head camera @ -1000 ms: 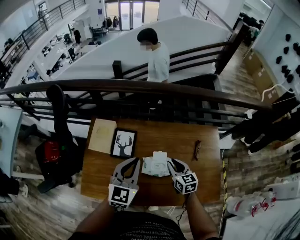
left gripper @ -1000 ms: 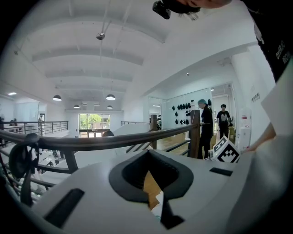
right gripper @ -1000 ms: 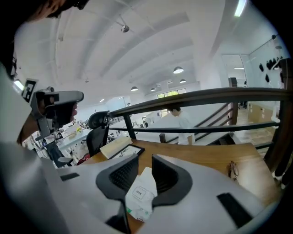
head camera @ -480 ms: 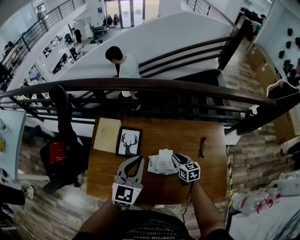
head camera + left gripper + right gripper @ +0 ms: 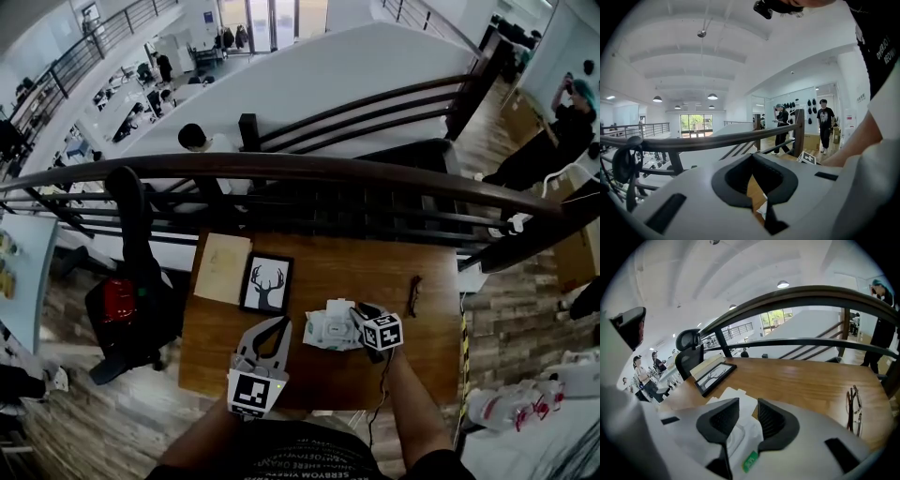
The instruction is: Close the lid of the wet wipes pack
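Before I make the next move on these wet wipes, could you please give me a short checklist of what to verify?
1. Lid of the wet wipes pack closed: not ok, it stands flipped open at the pack's far side.
2. Right claw ready to push: ok, its jaws have just been opening and stand apart over the pack, with the pads not pressing it.
3. Left claw out of the way: ok, shut, empty, beside the pack.
4. Glasses and picture frame clear of the pack: ok.
5. Pack steadied: not ok, neither claw holds it.
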Tool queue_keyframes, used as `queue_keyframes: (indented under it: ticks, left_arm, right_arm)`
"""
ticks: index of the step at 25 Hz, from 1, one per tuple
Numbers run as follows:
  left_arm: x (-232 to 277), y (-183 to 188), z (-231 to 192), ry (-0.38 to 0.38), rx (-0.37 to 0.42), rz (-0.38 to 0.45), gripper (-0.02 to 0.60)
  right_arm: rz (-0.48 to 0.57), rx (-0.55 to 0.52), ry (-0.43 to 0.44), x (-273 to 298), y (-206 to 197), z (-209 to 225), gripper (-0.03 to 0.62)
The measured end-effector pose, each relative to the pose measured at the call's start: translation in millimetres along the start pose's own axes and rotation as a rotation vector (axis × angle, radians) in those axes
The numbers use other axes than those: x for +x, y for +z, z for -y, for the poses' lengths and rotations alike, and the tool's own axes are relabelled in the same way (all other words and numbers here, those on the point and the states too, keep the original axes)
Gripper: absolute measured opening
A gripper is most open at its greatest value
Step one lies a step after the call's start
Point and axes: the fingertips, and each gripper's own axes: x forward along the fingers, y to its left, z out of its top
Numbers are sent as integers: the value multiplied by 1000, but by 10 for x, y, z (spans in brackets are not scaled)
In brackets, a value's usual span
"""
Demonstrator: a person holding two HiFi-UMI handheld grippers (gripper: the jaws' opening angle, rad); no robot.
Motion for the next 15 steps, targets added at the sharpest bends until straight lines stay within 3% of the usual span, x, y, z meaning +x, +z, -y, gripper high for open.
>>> queue_keyframes:
  ticks: [15]
  left_arm:
    - [-57, -49, -47, 11, 7, -13, 26]
  right_arm:
    - [-109, 20, 80, 242, -61, 7, 146]
